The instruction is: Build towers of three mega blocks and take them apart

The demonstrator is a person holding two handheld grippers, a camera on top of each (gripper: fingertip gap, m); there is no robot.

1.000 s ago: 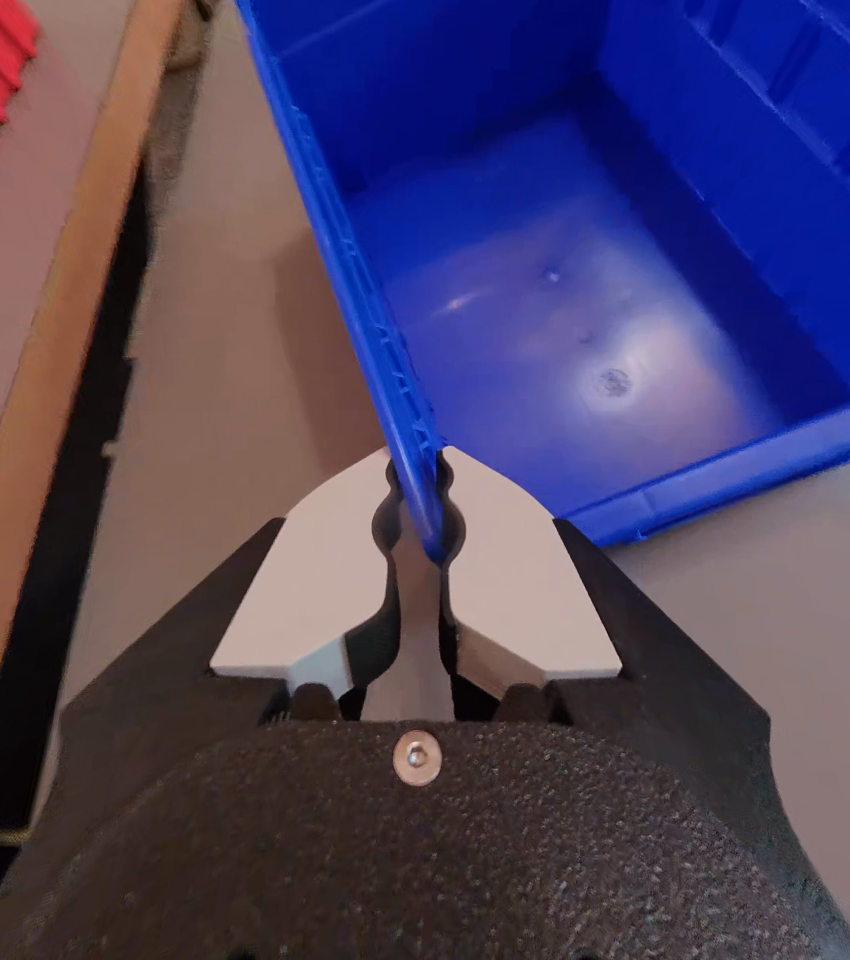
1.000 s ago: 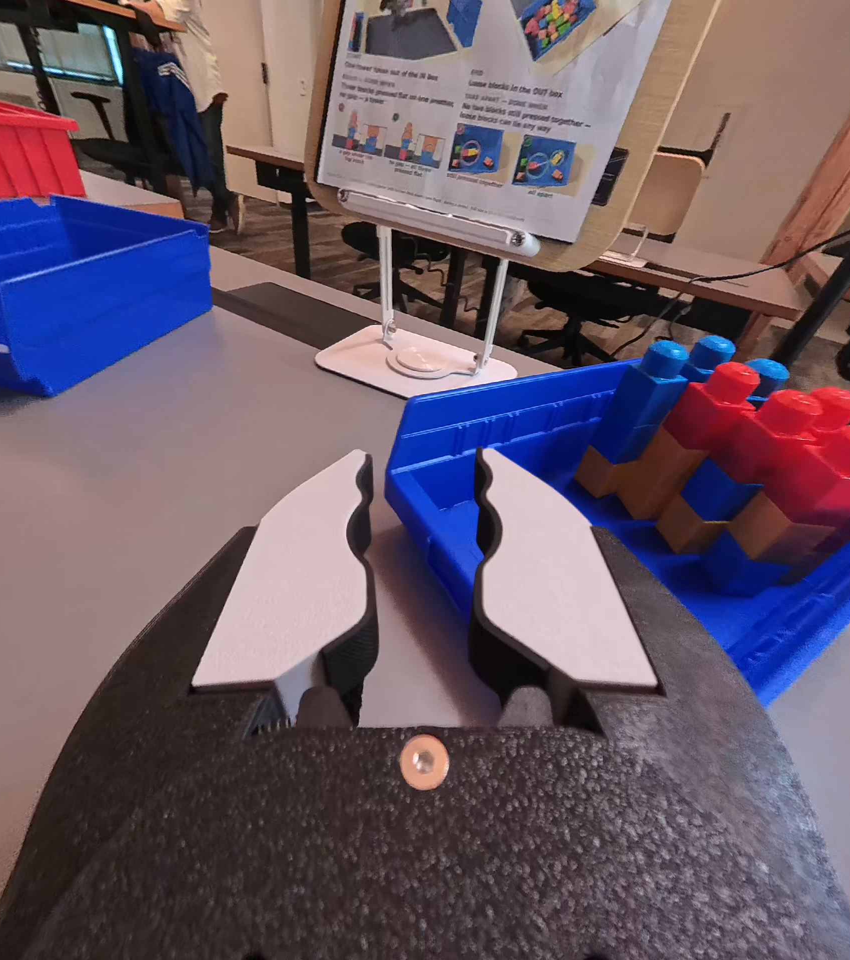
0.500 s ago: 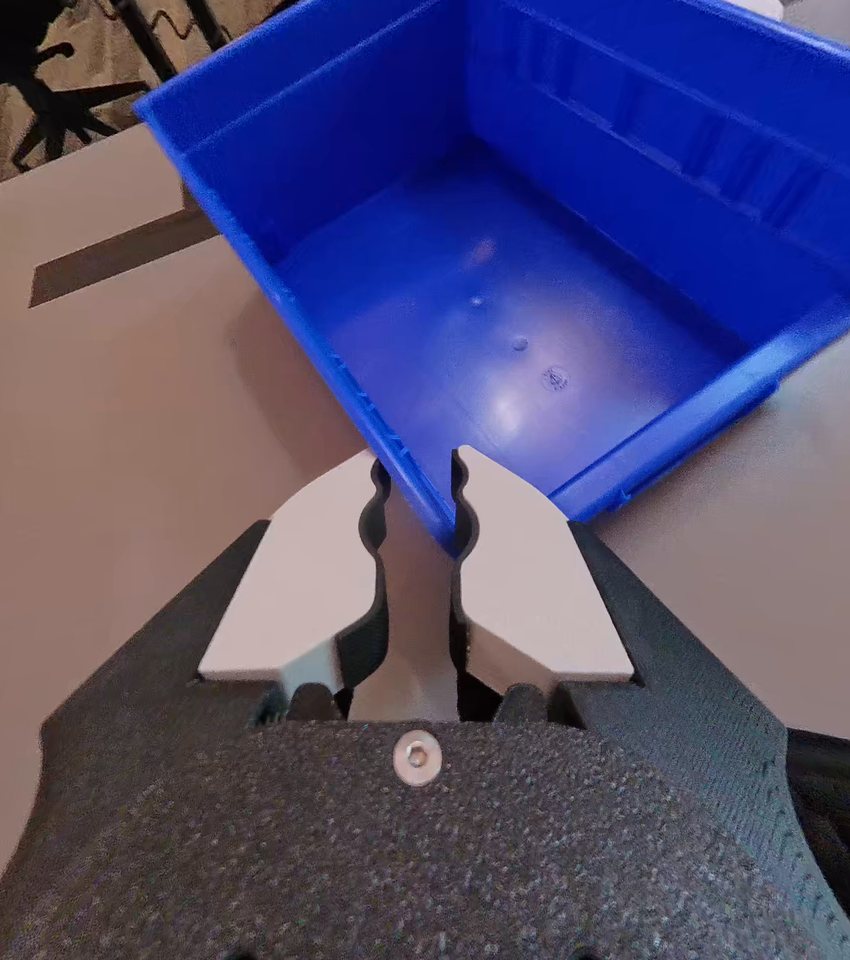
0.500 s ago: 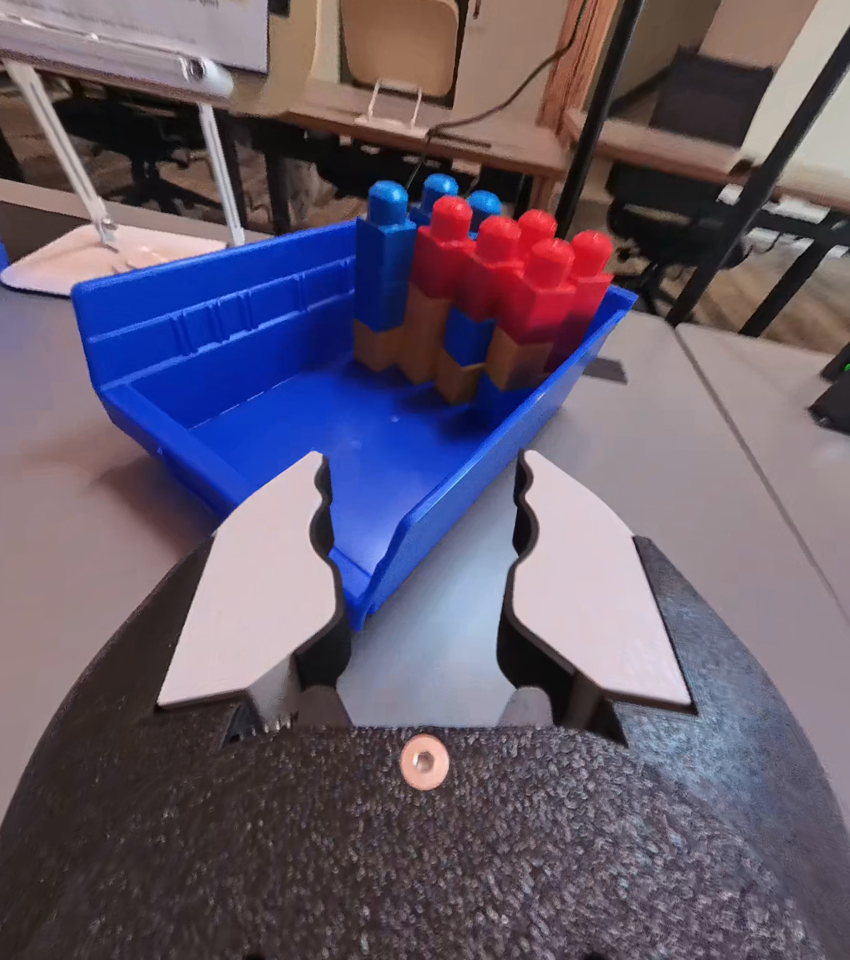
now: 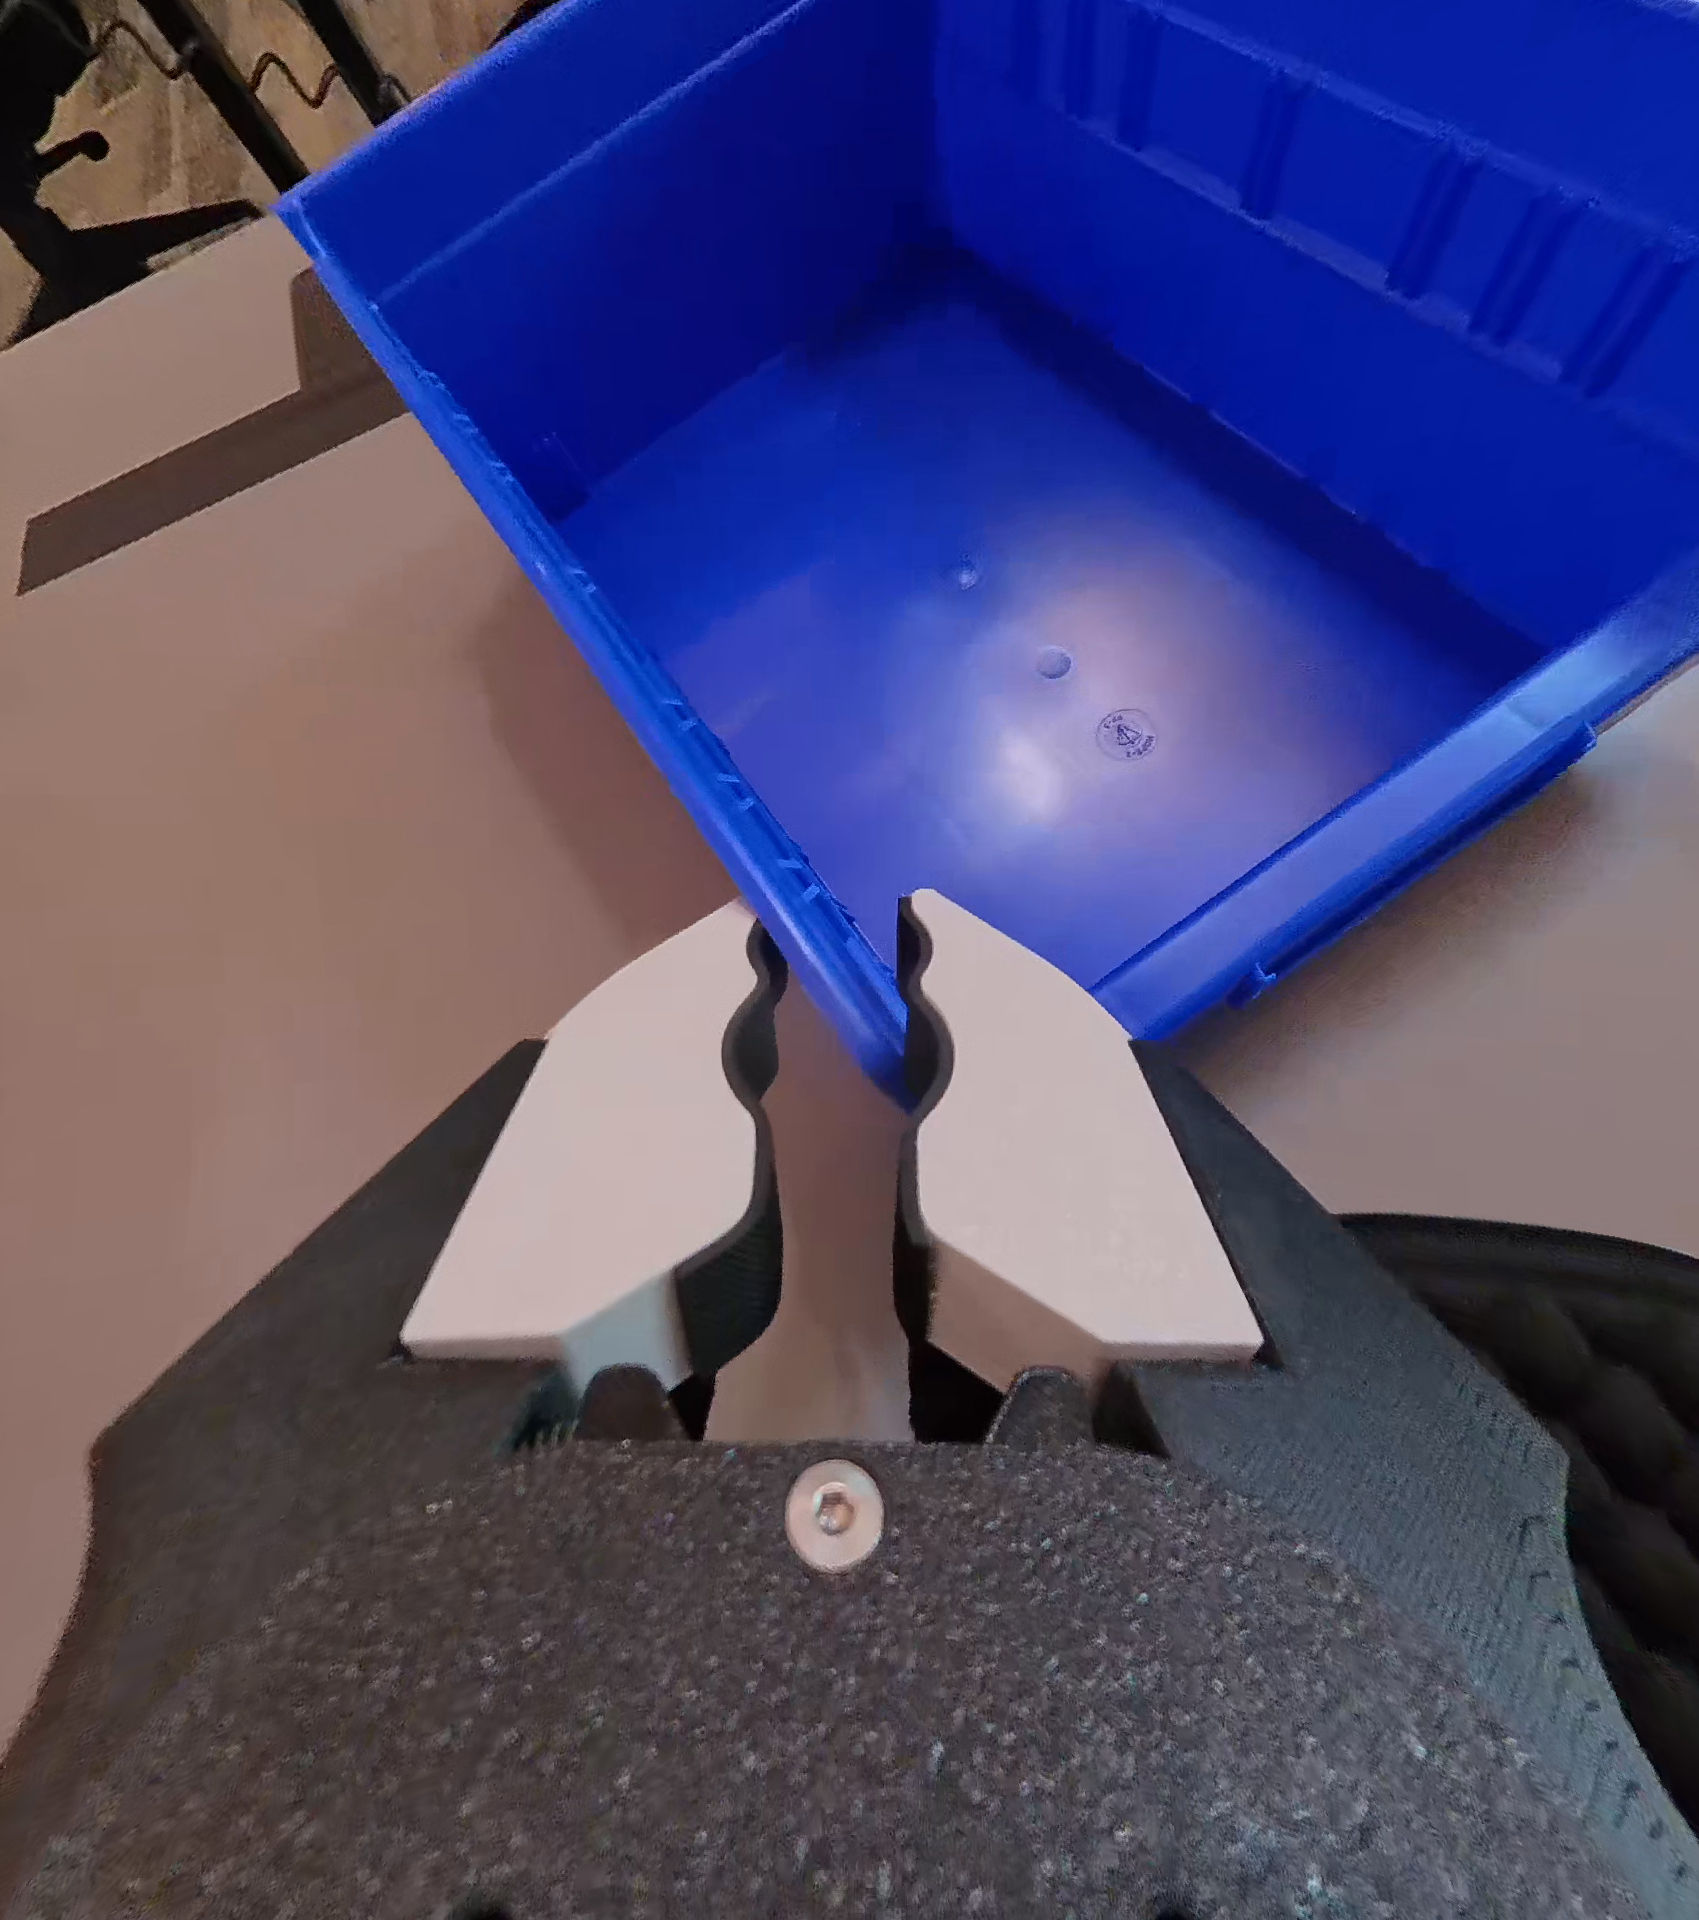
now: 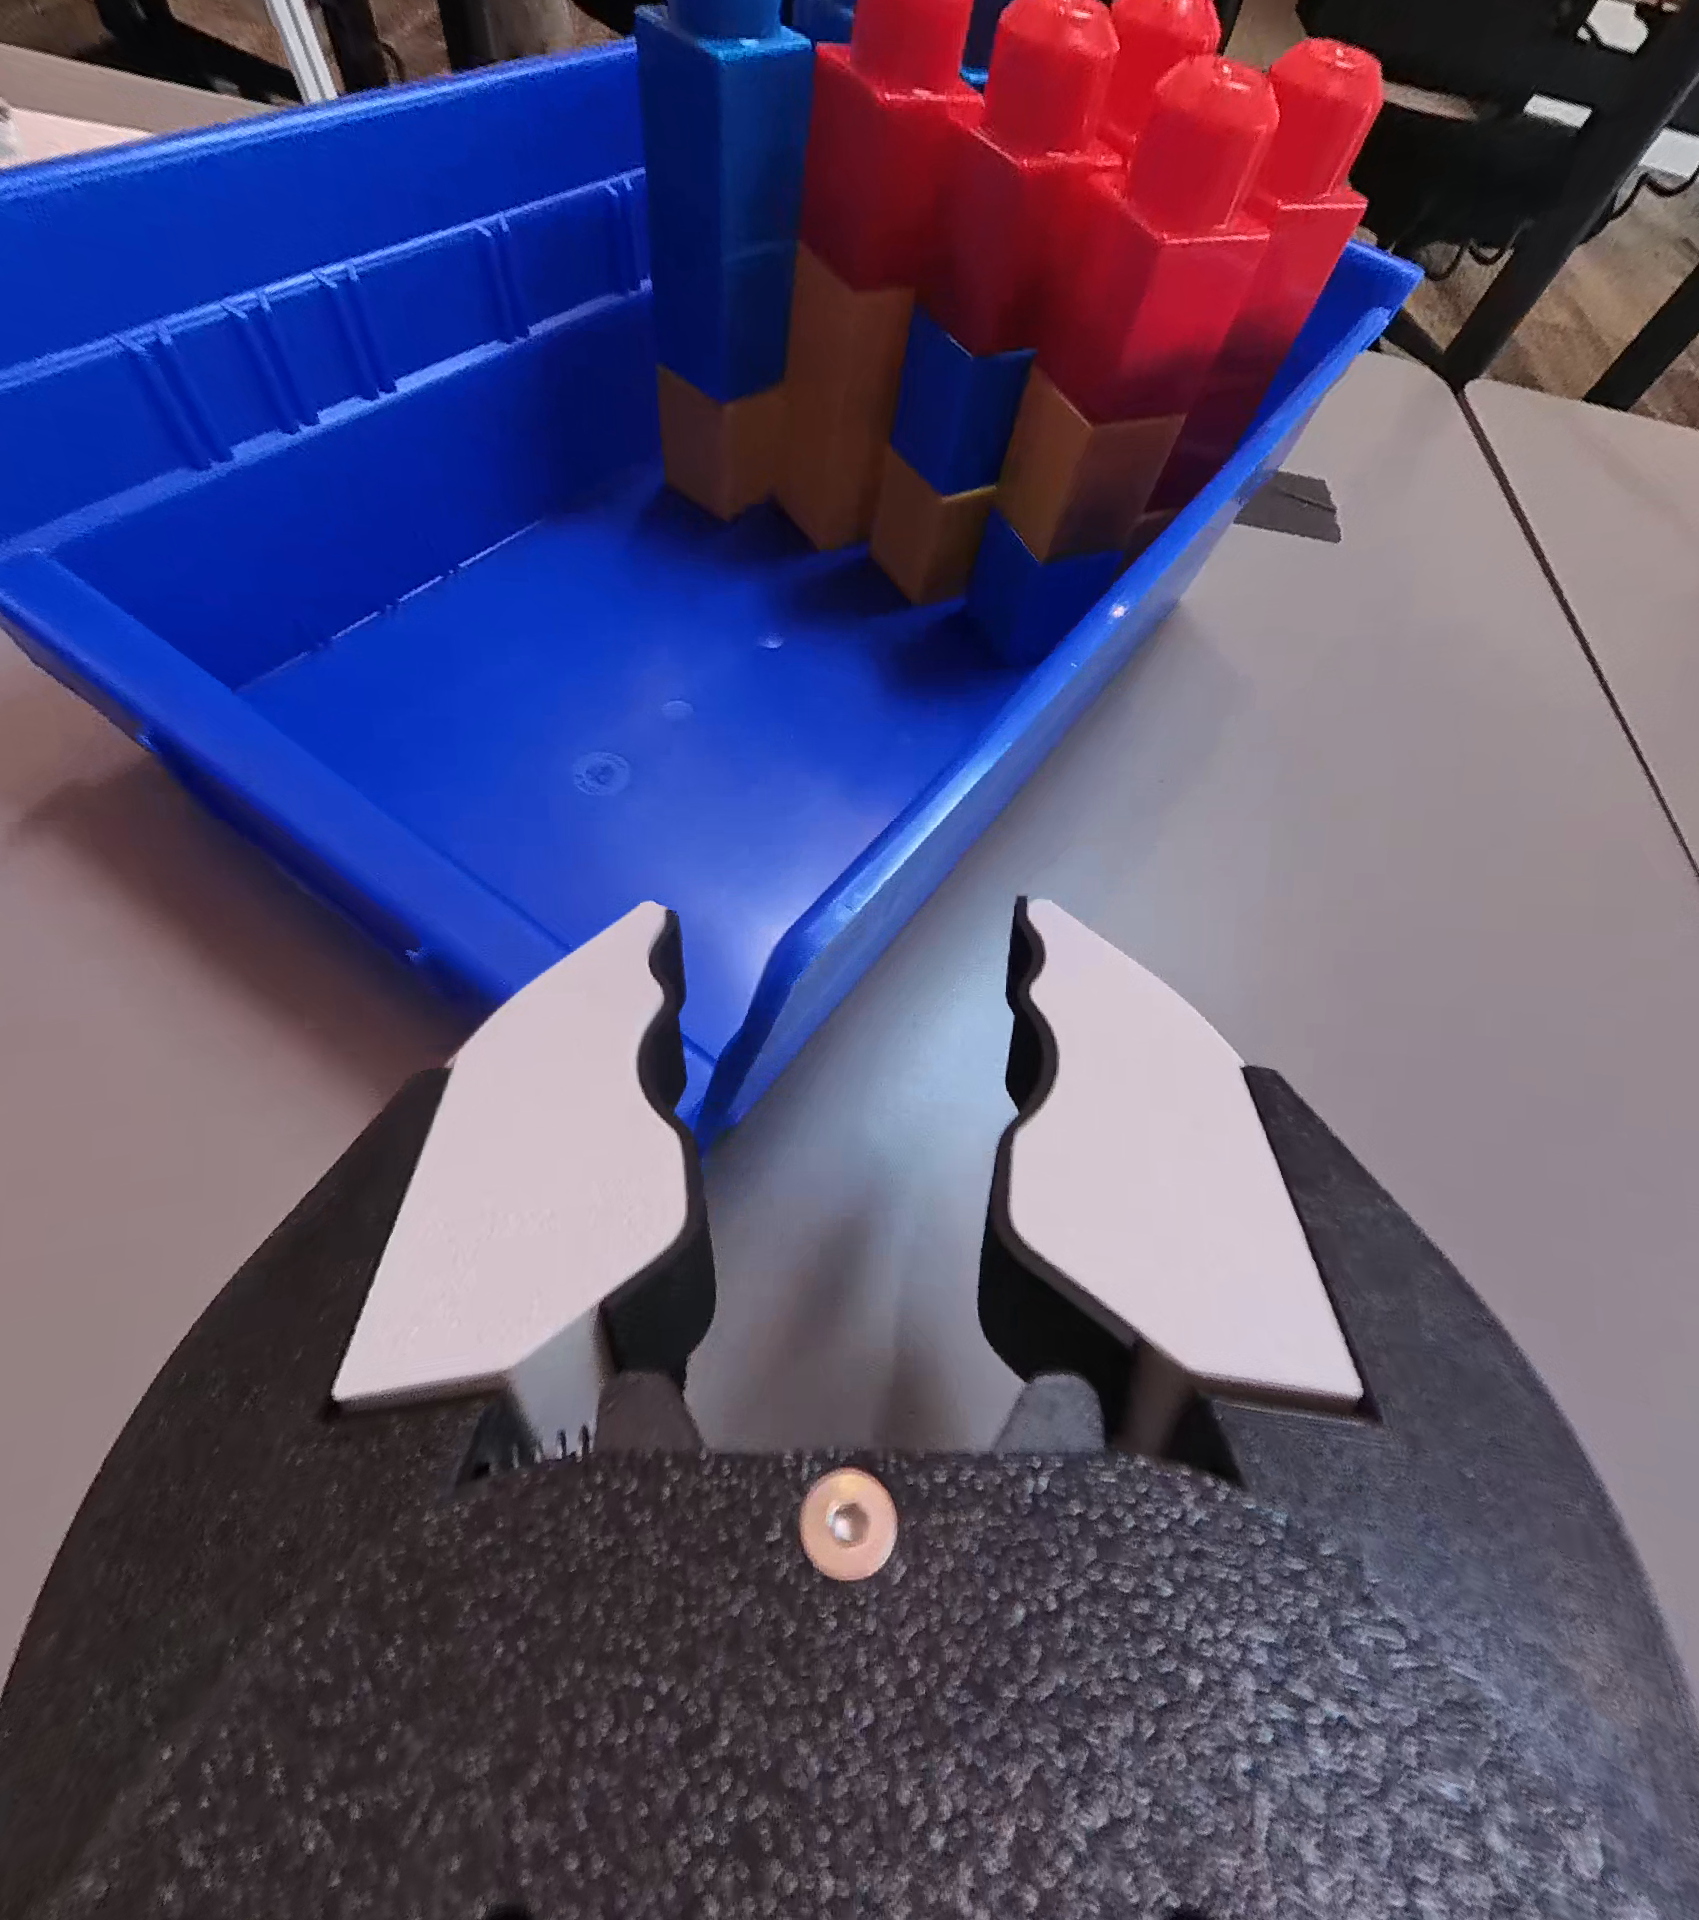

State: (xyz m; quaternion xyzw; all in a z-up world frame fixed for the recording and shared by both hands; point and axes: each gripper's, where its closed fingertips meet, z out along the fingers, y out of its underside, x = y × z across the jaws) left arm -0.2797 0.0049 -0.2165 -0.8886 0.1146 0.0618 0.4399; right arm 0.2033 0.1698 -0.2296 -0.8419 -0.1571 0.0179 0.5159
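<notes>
**Towers stand straight ahead of the right tool, at the bin's far end**

The right tool [image 6: 845,997] hangs above the near corner of a blue bin [image 6: 325,343] on the grey desk [image 6: 1344,831], its fingers spread wide and holding nothing. The bin's near corner sits just beneath the left finger [image 6: 533,1153]; the right finger is over bare desk. The block towers [image 6: 1011,312] stand upright and packed together against the bin's far right corner, well apart from the tool, with the whole bare bin floor lying between. Their long axes run vertically, studs on top; red blocks cap most of them, a blue one caps the leftmost, and brown and blue blocks sit lower down. The nearest tower has a blue base against the right wall.

The left tool [image 5: 829,997] is at a second blue bin [image 5: 1240,312] that holds no blocks. Its fingers are narrowly parted and straddle the bin's near corner wall; the right finger looks to touch the plastic, the left stands just clear, so it is not clamping.

Judging from this, the right tool is the one nearer the towers, and the reach runs forward and slightly right along the bin. Since the towers stand tight together, the fingers would likely need to come down over a red top.
</notes>
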